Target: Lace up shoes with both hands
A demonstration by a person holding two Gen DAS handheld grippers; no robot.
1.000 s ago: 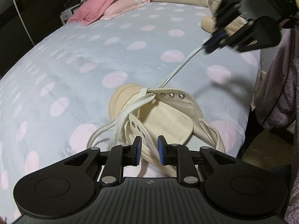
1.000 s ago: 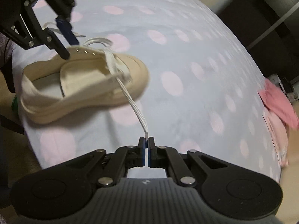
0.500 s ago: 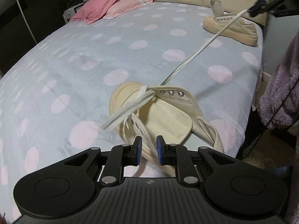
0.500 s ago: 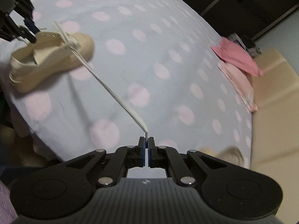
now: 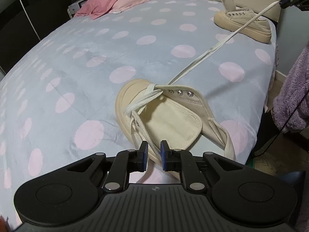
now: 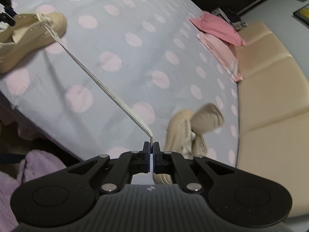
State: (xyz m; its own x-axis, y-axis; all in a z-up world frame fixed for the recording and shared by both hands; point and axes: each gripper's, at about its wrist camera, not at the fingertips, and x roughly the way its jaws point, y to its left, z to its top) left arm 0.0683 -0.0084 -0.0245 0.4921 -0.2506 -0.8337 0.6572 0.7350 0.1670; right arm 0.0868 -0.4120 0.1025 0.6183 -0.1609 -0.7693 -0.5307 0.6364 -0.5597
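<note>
A cream shoe (image 5: 170, 116) lies on the spotted bedspread (image 5: 77, 61), with its toe pointing away from me. Its white lace (image 5: 212, 48) leaves the front eyelets and runs taut to the upper right. There my right gripper (image 5: 285, 0) holds it. In the right wrist view, that gripper (image 6: 151, 148) is shut on the lace tip, and the lace (image 6: 108, 89) stretches back to the shoe (image 6: 29, 36). My left gripper (image 5: 154, 154) hovers at the shoe's near side with its jaws closing. A pale strand shows in the narrow gap, but the pads do not press on it.
A second cream shoe (image 5: 243, 25) sits near the bed's far right corner, below my right gripper (image 6: 193, 127). Pink pillows (image 5: 108, 5) lie by the cream headboard (image 6: 270, 73). A purple fluffy garment (image 5: 293, 100) hangs past the bed's right edge.
My right gripper has drawn far up and to the right with the lace tip. The slack loop left of the shoe is pulled through and the lace is taut. The left jaws have narrowed slightly.
</note>
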